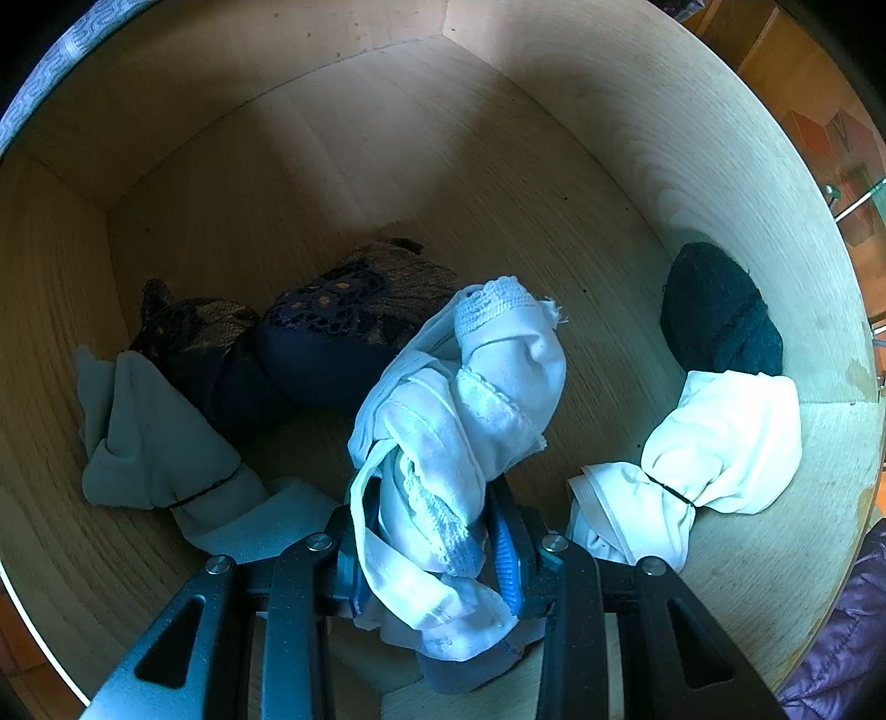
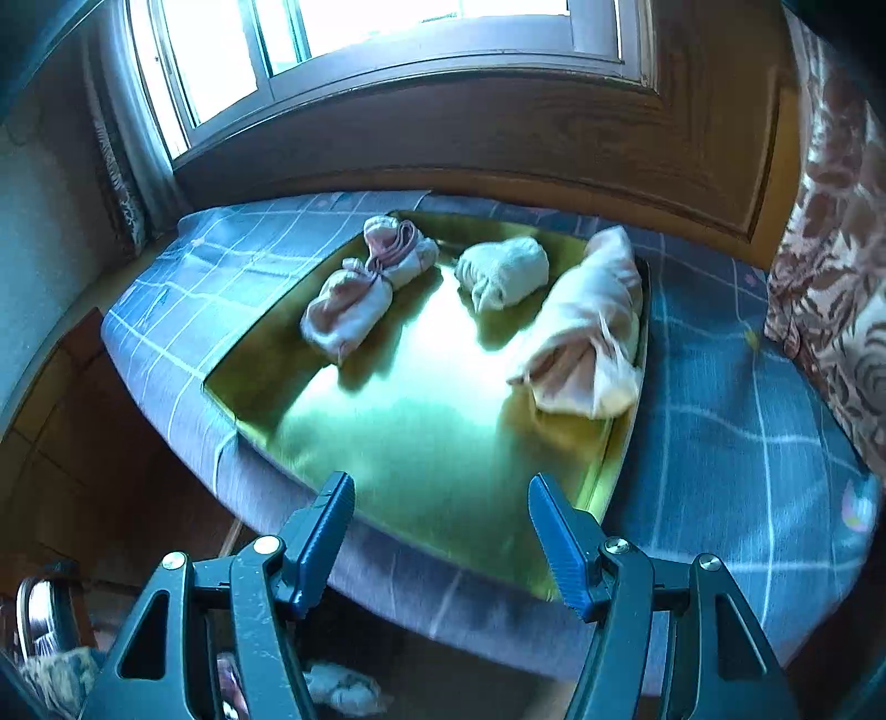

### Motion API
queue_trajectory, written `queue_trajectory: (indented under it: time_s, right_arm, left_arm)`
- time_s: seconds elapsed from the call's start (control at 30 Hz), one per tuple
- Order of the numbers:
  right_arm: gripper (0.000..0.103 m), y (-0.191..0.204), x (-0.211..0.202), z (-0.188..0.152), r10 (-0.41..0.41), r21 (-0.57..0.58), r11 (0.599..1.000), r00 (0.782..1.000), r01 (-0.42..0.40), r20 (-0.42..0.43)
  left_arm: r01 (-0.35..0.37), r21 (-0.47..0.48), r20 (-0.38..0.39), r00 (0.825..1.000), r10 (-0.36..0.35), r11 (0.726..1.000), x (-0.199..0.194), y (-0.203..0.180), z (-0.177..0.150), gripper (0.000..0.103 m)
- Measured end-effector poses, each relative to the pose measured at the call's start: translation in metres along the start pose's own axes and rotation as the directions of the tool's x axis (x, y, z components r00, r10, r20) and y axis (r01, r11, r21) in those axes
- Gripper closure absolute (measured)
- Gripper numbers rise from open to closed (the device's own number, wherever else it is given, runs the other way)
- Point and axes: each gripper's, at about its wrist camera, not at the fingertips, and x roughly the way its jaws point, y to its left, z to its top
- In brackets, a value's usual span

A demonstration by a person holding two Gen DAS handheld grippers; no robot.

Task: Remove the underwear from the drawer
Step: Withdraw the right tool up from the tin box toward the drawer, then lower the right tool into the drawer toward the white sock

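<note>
A bed covered in a blue-grey sheet with a white grid pattern [image 2: 720,443] stands under a wood-framed window [image 2: 387,33], with wood panelling below the sill and a floral brown-and-cream curtain [image 2: 830,288] at the right edge. On the sheet lies a shiny gold rectangular tray [image 2: 410,443], bright with glare. Three rolled bundles rest on it: a pale pink bundle tied at its middle [image 2: 365,288] toward the left, a small cream rolled bundle [image 2: 506,271] in the centre, and a larger pale pink rolled bundle [image 2: 587,327] against the tray's right rim.

The light wooden drawer [image 1: 387,138], seen from above, holds several tied garments: a pale grey bundle bound with a dark band [image 1: 149,443] at the left, a navy lace-trimmed bundle [image 1: 332,327] behind it, a black knitted bundle [image 1: 720,315] by the right wall, and a white bundle tied with a thin black band [image 1: 720,443] just below that.

The left gripper [image 1: 432,543] points straight down into the drawer, its blue pads clamped on a white lace-edged underwear bundle [image 1: 470,399], which hangs over the drawer floor.

The right gripper [image 2: 437,531] tilts down toward the near edge of the tray, its blue fingers [image 2: 559,543] spread apart with nothing between them.
</note>
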Motion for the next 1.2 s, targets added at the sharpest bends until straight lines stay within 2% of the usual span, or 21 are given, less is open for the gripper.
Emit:
queue_trajectory:
  time_s: [0.43,0.67,0.9,1.2]
  right_arm:
    - [0.035,-0.007,-0.014,-0.069,0.024,0.007,1.000,0.999,-0.024,-0.032]
    - [0.035,-0.009,-0.004,-0.117,0.024,-0.007,1.000,0.994,-0.025,-0.108]
    - [0.035,-0.016,0.012,-0.164,0.037,0.031,0.999,0.981,-0.032,-0.190]
    - [0.035,0.001,0.008,-0.225,0.088,0.095,0.993,0.973,-0.069,-0.215]
  left_arm:
    - [0.005,-0.007,0.006,1.000,-0.005,1.000,0.000,0.001,0.000,0.069]
    - [0.012,-0.013,0.009,1.000,-0.011,1.000,0.000,0.002,0.000,0.069]
    - [0.020,-0.037,0.024,1.000,-0.019,0.999,-0.002,0.006,-0.003,0.069]
    - [0.047,-0.099,0.072,0.997,-0.040,0.994,-0.009,0.014,-0.010,0.070]
